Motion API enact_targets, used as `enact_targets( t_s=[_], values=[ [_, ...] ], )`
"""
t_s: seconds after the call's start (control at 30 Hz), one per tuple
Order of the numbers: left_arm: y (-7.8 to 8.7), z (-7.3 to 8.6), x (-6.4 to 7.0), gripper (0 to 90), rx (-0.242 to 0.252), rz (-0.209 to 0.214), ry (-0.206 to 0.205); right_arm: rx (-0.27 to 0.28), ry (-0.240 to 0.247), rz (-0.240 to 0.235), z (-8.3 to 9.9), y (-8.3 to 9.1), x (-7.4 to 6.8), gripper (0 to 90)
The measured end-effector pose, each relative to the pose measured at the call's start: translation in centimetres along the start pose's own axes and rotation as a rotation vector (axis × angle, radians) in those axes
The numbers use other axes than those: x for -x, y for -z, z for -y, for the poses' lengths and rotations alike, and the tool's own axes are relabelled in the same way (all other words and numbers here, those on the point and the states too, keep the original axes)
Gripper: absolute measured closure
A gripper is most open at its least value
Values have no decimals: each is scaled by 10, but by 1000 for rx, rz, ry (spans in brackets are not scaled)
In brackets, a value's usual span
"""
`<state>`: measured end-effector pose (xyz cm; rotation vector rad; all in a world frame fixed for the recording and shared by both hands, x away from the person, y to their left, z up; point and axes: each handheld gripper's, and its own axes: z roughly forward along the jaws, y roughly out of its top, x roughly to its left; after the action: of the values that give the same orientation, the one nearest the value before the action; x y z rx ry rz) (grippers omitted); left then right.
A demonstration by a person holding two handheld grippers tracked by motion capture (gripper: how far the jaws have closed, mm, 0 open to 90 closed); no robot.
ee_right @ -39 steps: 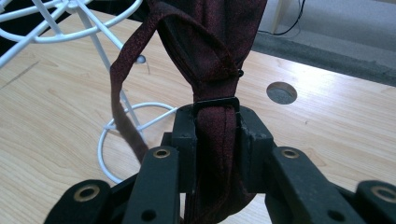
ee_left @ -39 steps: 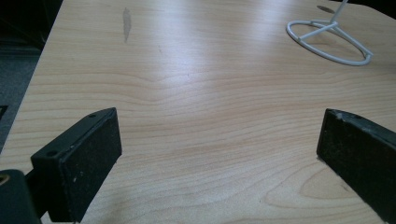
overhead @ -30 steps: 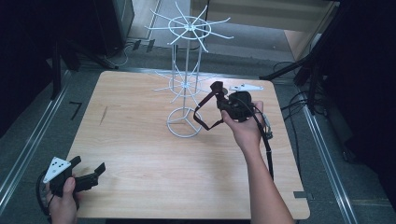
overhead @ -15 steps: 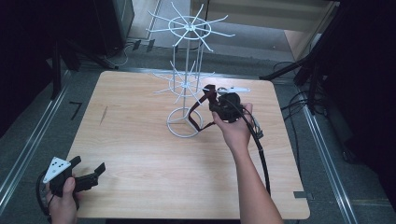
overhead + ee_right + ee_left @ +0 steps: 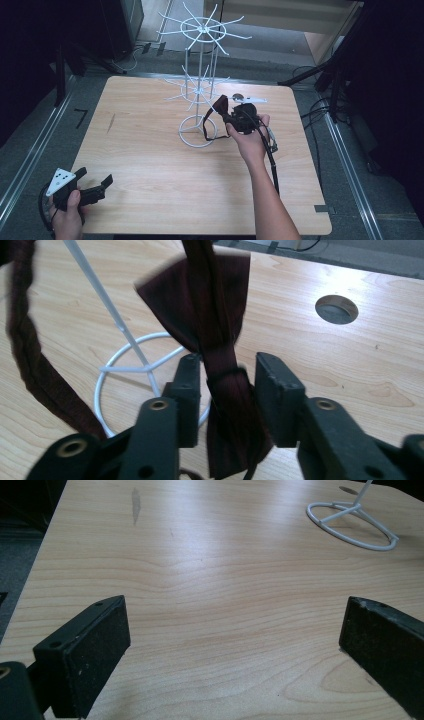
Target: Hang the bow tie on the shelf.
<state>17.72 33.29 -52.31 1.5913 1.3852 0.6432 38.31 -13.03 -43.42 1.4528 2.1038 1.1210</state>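
Note:
A dark maroon bow tie [image 5: 215, 305] hangs between the jaws of my right gripper [image 5: 225, 390], which is shut on its knot. Its strap [image 5: 30, 360] loops down on the left. In the high view the right gripper [image 5: 228, 116] holds the bow tie [image 5: 220, 104] just right of the white wire rack [image 5: 200, 90], above the rack's ring base [image 5: 197, 134]. My left gripper [image 5: 95, 177] rests at the table's near left corner, open, with only bare wood between its jaws [image 5: 232, 630].
The wooden table [image 5: 140, 150] has a round cable hole [image 5: 336, 309] behind the right gripper. The rack's base ring [image 5: 350, 525] lies far ahead of the left gripper. A black cable [image 5: 272, 160] trails along the right forearm.
The right gripper has carried the bow tie leftward, closer to the rack's pole. The left gripper has stayed where it was.

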Motion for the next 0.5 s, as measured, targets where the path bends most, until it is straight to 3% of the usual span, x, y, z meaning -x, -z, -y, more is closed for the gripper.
enact_targets(
  t_s=[0.17, 0.5],
  values=[
    [0, 0, 0, 4, -1, -2, -1, 8, -2, -4, 3, 6, 4, 473],
    [0, 0, 0, 4, -5, -1, -5, -8, -10, 4, 17, 24, 24, 379]
  ],
)
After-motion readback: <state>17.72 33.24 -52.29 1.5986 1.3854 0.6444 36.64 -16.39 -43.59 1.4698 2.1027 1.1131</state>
